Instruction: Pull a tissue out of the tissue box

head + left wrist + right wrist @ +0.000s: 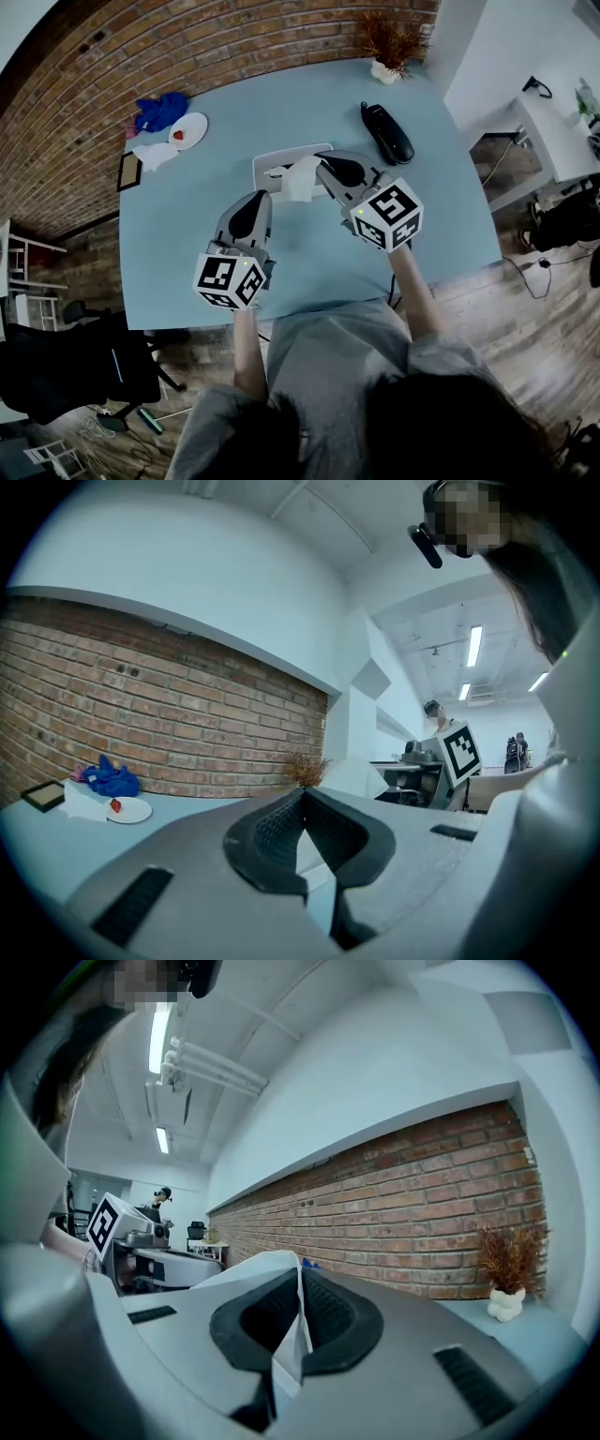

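Observation:
A white tissue box lies on the light blue table, just beyond both grippers. My right gripper is shut on a white tissue that rises from the box's top. In the right gripper view the tissue is pinched between the dark pads and spreads out past the tips. My left gripper hovers at the box's near left edge, and its jaws meet with nothing held. Through the left gripper view the lifted tissue shows just behind the tips.
A black handset lies right of the box. A dried plant in a white pot stands at the far edge. At the far left are a white plate, a blue cloth, a crumpled tissue and a small dark frame.

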